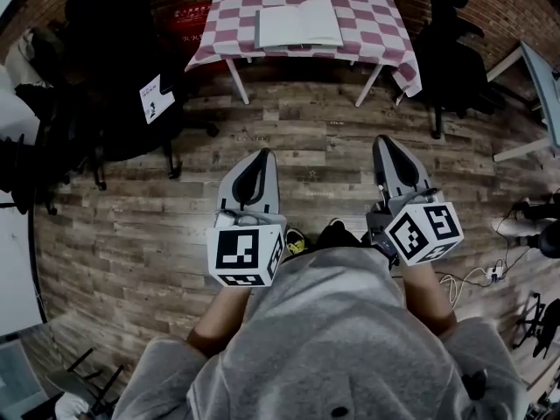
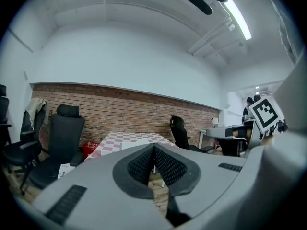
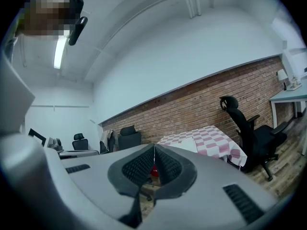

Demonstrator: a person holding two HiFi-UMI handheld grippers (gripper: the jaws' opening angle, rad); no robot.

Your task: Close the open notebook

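Note:
An open white notebook (image 1: 299, 25) lies flat on a table with a pink-and-white checked cloth (image 1: 385, 20) at the far end of the room. My left gripper (image 1: 262, 157) is held above the wooden floor, well short of the table, shut with nothing in it. My right gripper (image 1: 385, 144) sits beside it at the same distance, also shut and empty. In the left gripper view the jaws (image 2: 153, 146) meet tip to tip, with the checked table (image 2: 115, 140) beyond. The right gripper view shows the same closed tips (image 3: 154, 148) and the table (image 3: 218, 140) further off.
Black office chairs stand left (image 1: 122, 68) and right (image 1: 455, 51) of the table. A red crate (image 1: 188, 17) sits by the table's left leg. Cables and a power strip (image 1: 490, 274) lie on the floor at right. A brick wall (image 2: 124, 114) runs behind.

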